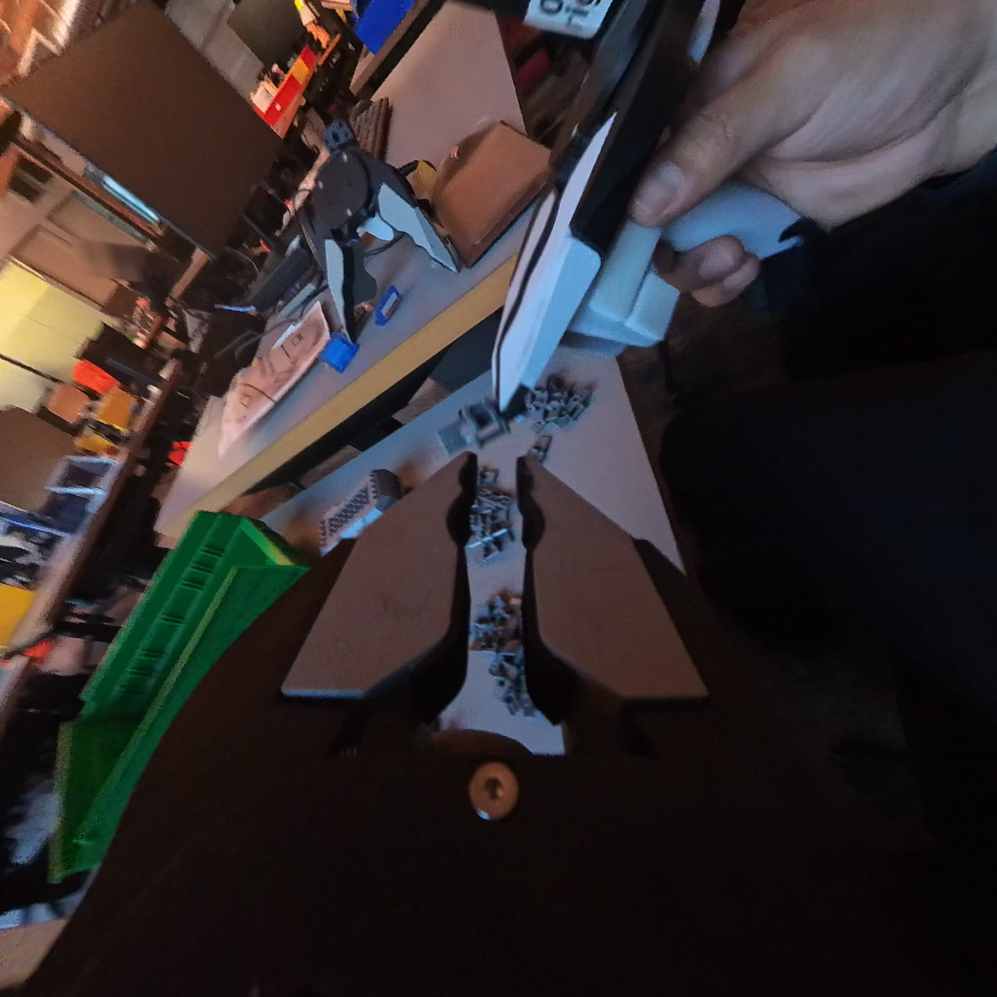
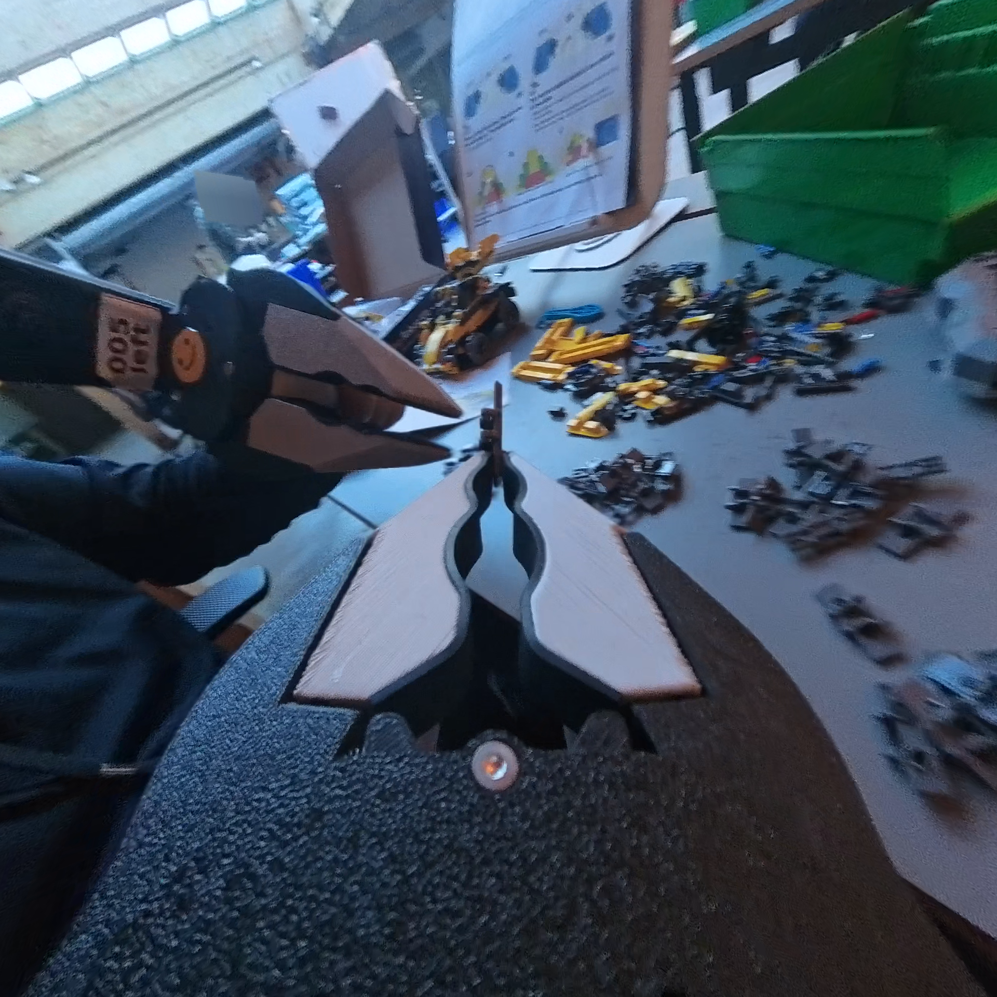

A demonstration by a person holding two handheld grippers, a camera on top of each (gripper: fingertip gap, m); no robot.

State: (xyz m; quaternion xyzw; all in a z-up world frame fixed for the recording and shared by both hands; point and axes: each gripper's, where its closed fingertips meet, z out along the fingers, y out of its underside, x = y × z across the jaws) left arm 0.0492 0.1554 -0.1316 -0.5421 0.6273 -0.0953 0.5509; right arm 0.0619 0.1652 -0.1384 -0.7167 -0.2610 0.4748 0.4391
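Right gripper (image 2: pixel 493 458) pinches a small dark brick piece (image 2: pixel 492 426). Left gripper (image 2: pixel 456 434) narrowly parted, empty, tips beside it. Loose brick piles (image 2: pixel 809 502) unsorted on the table (image 2: pixel 728 566).

Left gripper (image 1: pixel 496 464): tan finger plates, black edges, dark body. Right gripper (image 2: pixel 496 458): same tan plates, black pebbled body; thin dark brown piece (image 2: pixel 495 431) at its tips. Table (image 2: pixel 755 582): grey. Loose bricks (image 2: pixel 647 372), upper right: yellow, black, bits of blue. Model car (image 2: pixel 469 318): yellow and black. Bin (image 2: pixel 841 178), top right: bright green. Small parts (image 1: pixel 493 518) in left wrist view: grey.
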